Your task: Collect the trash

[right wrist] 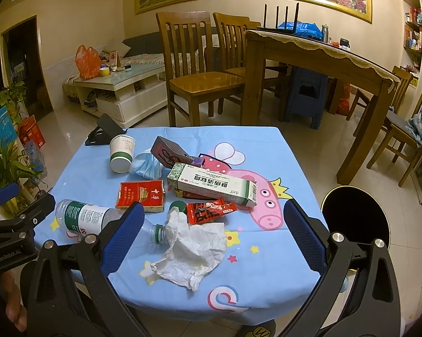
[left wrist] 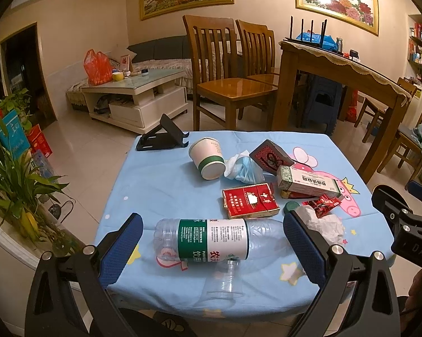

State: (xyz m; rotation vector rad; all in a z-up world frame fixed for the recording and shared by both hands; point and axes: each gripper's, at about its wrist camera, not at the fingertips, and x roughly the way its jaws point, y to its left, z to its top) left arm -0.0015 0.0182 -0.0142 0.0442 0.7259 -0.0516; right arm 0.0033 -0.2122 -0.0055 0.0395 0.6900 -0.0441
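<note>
Trash lies on a small table with a blue cartoon cloth (left wrist: 160,191) (right wrist: 267,280). My left gripper (left wrist: 212,248) is open, its pads either side of an empty plastic bottle (left wrist: 211,243) lying on its side. A clear plastic cup (left wrist: 225,283) lies just in front of it. My right gripper (right wrist: 213,241) is open above a crumpled white tissue (right wrist: 194,250). Beyond are a red cigarette pack (right wrist: 140,196), a red snack wrapper (right wrist: 208,212), a green-white box (right wrist: 211,184), a paper cup (right wrist: 122,153), a blue face mask (right wrist: 146,165) and a green bottle cap (right wrist: 177,205).
A black round bin (right wrist: 354,219) stands on the floor right of the table. A black phone stand (left wrist: 161,137) sits at the table's far left corner. A dark red card box (left wrist: 270,158) leans behind the mask. Wooden chairs (left wrist: 225,78) and a dining table (left wrist: 337,73) stand behind; plants (left wrist: 17,185) at left.
</note>
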